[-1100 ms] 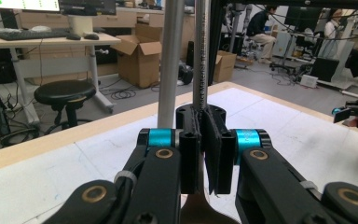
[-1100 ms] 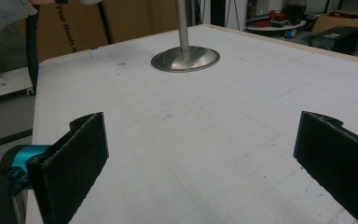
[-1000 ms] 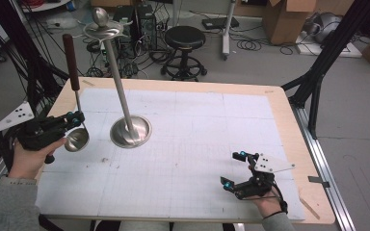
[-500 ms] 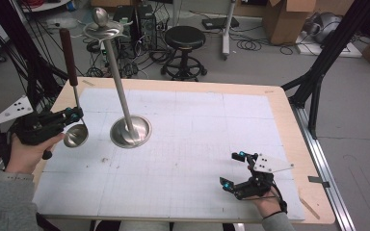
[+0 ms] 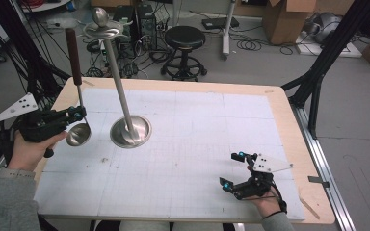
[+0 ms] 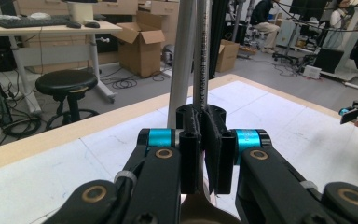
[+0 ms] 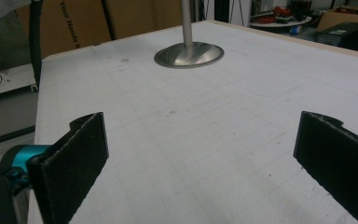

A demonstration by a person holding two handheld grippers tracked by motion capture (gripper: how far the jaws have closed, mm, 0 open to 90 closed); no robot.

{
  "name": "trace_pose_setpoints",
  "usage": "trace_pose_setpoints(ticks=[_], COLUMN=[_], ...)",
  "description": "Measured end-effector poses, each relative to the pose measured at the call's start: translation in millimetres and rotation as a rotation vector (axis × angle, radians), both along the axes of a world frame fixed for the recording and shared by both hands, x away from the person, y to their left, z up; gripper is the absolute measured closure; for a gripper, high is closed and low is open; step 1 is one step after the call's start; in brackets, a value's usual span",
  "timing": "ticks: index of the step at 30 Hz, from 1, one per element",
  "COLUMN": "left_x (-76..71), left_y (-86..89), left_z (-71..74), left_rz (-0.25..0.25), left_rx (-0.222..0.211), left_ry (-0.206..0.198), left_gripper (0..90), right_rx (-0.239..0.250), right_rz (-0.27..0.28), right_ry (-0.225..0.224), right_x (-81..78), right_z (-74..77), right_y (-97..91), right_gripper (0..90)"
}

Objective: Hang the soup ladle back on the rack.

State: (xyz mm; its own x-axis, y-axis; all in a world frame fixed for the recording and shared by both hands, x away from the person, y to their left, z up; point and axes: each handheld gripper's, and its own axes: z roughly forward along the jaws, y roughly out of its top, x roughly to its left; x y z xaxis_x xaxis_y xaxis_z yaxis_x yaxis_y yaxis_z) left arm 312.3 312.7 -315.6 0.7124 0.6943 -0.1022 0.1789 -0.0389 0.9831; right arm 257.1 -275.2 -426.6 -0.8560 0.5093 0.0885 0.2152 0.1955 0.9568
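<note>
Ladle (image 5: 77,132) held upright at worktop's (image 5: 188,144) left edge, left tongs (image 5: 75,114) clamped on its thin metal stem just above the bowl, dark wooden handle up top. Steel stand (image 5: 130,131) with tall pole and hook ring at top sits just beside it. In the left gripper view the tongs (image 6: 204,140) pinch the stem, with the pole right behind. Right tongs (image 5: 236,168) rest near the front right edge, spread wide apart, holding nothing. Likely step: hang ladle on stand's top ring. Do it well: lift straight, keep the grip firm so the stem doesn't swivel, clear the pole, and bring the handle end level with the hook; the right tongs could steady the base.
</note>
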Motion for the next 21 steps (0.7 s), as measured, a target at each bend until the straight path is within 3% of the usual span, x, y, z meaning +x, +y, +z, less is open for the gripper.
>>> trace_pose_setpoints(ticks=[12, 21], left_x=[3.3, 9.2], left_y=[-10.8, -17.5], left_z=[4.9, 5.0], left_rz=[-0.023, -0.002], left_rx=[0.026, 0.063], left_ry=[0.016, 0.034], left_gripper=[84.5, 84.5], right_rx=[-0.001, -0.002], right_rz=[0.005, 0.004], right_ry=[0.003, 0.001], right_x=[0.2, 0.4], right_z=[-0.5, -0.7], right_y=[0.7, 1.1], right_gripper=[2.2, 2.2])
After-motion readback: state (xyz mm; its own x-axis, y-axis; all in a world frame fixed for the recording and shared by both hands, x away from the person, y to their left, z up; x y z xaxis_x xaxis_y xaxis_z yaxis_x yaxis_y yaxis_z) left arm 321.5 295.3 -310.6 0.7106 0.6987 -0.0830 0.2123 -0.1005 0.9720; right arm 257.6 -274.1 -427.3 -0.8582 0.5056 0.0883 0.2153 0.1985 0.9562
